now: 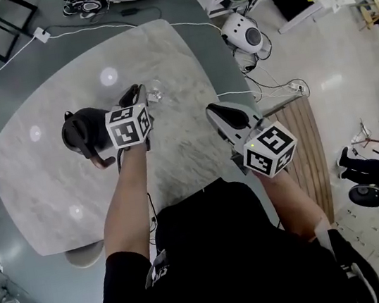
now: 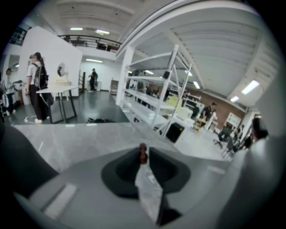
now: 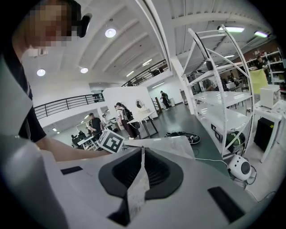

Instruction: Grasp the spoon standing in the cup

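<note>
While clamped on the spoon [image 2: 142,155] by only its brown knobbed tip, hold the left gripper [image 1: 138,91] firm and level. Looks like a shallow bite right at the pad ends, so likely to slip if twisted. Better to ease off, sink lower along the handle and get the shaft mid-pad before any lift. No sight of shaft or bowl in the left gripper view; hidden below the jaws. Probably standing in what looks like a clear cup [image 1: 155,92] just right of the tips, upper centre of the head view, on the marble table [image 1: 51,176] — too small and washed out to confirm. Pull straight up along the handle, no sideways drag, or risk tipping the cup. Right gripper [image 3: 143,150] right of centre in the head view, over the table edge, closed up with nothing between the pads — leave parked or bring over to steady the cup.
</note>
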A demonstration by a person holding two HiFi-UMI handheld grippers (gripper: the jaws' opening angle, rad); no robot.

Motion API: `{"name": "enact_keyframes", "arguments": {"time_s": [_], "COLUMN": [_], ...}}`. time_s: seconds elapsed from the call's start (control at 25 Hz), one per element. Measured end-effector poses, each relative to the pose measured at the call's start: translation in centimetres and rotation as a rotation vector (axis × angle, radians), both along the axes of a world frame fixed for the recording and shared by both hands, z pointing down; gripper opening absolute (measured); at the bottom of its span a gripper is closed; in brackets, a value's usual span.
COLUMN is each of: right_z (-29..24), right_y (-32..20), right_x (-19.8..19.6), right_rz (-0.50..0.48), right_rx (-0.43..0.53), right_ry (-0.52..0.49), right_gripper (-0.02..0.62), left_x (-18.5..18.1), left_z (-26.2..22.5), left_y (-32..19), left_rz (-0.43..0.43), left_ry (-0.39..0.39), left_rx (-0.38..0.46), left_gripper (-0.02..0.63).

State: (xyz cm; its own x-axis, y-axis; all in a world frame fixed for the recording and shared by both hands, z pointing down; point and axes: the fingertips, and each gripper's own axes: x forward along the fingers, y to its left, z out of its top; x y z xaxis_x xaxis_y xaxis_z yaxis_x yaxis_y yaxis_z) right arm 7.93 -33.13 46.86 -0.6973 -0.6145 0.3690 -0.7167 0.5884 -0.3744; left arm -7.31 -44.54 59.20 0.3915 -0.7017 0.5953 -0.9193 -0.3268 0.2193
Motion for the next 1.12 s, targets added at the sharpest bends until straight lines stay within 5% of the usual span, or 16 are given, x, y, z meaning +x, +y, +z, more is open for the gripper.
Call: {"name": "enact_keyframes", "arguments": {"time_s": [0.36, 1.12], "right_z": [-1.1, -7.9], "right_y": [0.6, -0.3], "right_x": [-1.1, -5.3], "right_rz": [-0.015, -0.087], "right_rx": [0.026, 0.191], "right_ry": [0.004, -0.027], "right_gripper": [0.014, -0.005], "left_x": [-0.5, -5.2], "left_z": [-3.1, -20.2], "left_y": [0.6, 7.2], "left_rz": [-0.006, -0.037], "left_ry": [0.008, 0.044], "left_rx": [0.057, 0.324], "left_gripper": [0.048, 0.048]}}
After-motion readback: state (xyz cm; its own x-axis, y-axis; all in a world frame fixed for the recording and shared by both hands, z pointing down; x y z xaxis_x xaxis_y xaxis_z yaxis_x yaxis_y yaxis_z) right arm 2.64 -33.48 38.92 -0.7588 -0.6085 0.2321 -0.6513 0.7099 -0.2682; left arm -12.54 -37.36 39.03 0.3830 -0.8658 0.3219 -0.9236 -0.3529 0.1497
